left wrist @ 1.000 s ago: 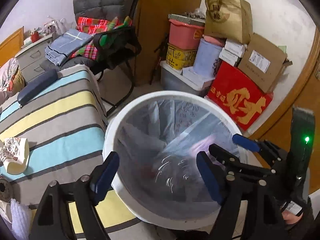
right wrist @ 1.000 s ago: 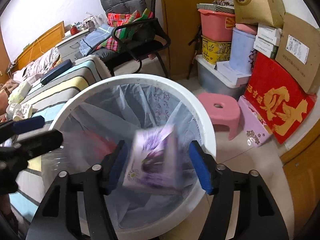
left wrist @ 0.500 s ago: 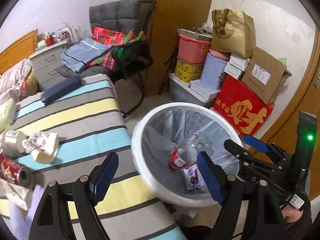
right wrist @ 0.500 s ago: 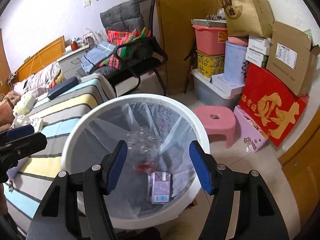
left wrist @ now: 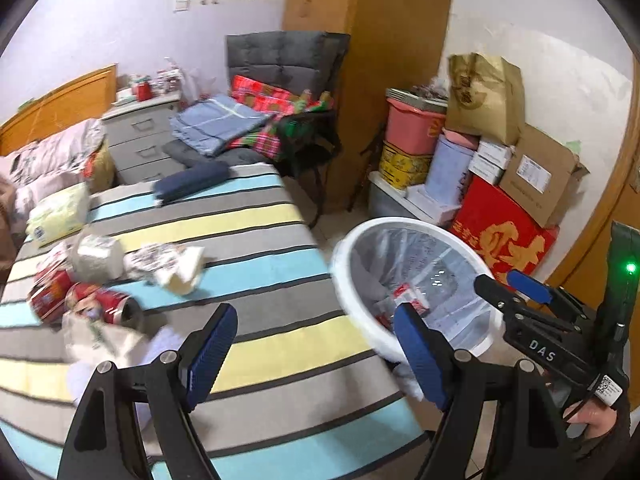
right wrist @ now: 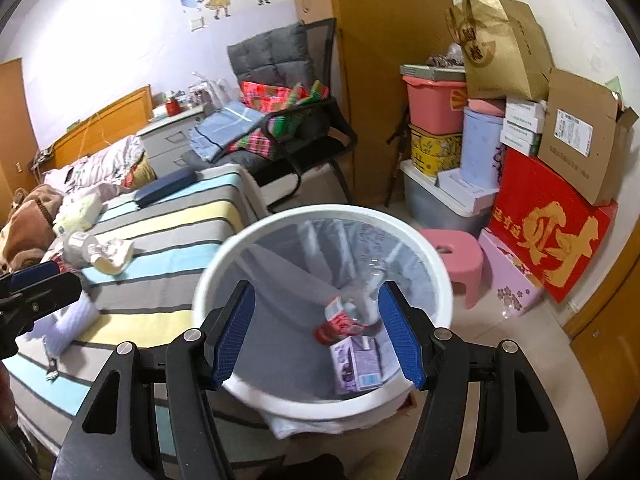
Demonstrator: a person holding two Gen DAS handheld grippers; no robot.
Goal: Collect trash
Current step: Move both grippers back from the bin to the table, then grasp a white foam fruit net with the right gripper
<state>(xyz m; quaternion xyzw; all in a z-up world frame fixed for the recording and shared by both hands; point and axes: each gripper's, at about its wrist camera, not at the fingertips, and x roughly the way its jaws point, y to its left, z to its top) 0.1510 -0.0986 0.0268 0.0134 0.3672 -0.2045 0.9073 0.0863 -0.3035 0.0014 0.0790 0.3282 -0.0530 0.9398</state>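
Observation:
A white trash bin point(right wrist: 224, 256) with a clear liner stands by the bed; it also shows in the left wrist view point(left wrist: 344, 280). Inside lie a purple carton point(right wrist: 356, 364) and a clear plastic bottle with a red label point(right wrist: 344, 320). My right gripper point(right wrist: 316, 336) is open and empty above the bin. My left gripper point(left wrist: 316, 356) is open and empty over the striped bed point(left wrist: 256, 236). On the bed lie red cans point(left wrist: 100, 304), a crumpled paper cup point(left wrist: 176, 264), a white roll point(left wrist: 98, 256) and wrappers point(left wrist: 100, 340).
A black chair point(right wrist: 304, 136) piled with clothes stands past the bed's foot. Stacked boxes, tubs and a red box point(right wrist: 548, 224) line the right wall. A pink stool point(right wrist: 456, 256) sits beside the bin. A navy case point(left wrist: 192, 180) and a tissue pack point(left wrist: 60, 212) lie on the bed.
The purple carton left my right gripper and dropped into the bin. Both grippers drew back and up from the bin; the left one swung left over the bed.

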